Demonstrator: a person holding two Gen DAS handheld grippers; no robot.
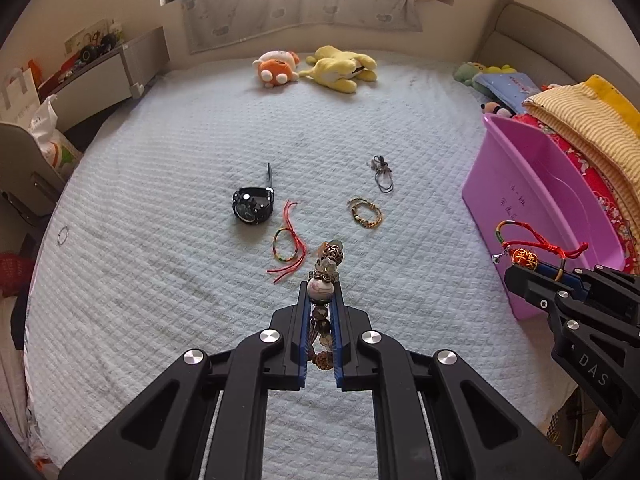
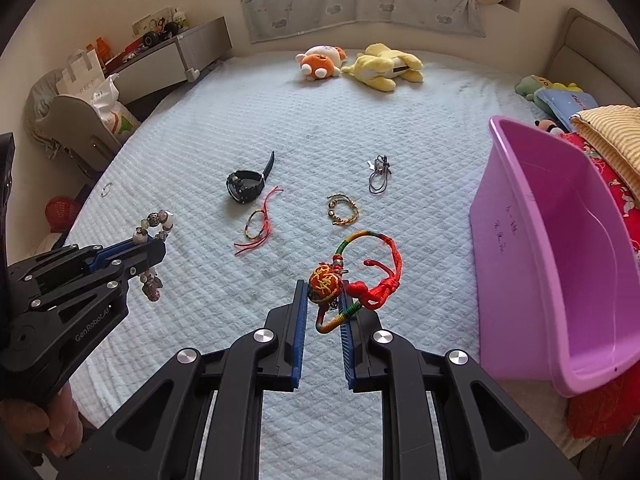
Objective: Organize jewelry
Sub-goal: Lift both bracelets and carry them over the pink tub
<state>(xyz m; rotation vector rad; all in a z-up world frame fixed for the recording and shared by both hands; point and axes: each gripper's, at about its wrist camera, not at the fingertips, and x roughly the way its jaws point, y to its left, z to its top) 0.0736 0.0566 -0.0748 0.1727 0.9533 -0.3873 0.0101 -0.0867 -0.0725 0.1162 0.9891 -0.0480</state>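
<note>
My left gripper [image 1: 321, 292] is shut on a beaded bracelet [image 1: 326, 272] and holds it above the bed; it also shows in the right wrist view [image 2: 154, 240]. My right gripper [image 2: 326, 300] is shut on a red and multicolour cord bracelet with an embroidered ball [image 2: 325, 283], held next to the purple tub [image 2: 520, 280]. On the bed lie a black watch [image 1: 253, 205], a red string bracelet [image 1: 289, 245], a gold bead bracelet [image 1: 366, 213], a dark cord piece [image 1: 382, 173] and a small ring [image 1: 63, 235].
The purple tub [image 1: 500, 208] stands at the right on the bed edge, beside folded striped and red cloth [image 1: 592, 128]. Plush toys [image 1: 316, 66] lie at the far side. A grey shelf [image 1: 104, 76] and bags stand at the left.
</note>
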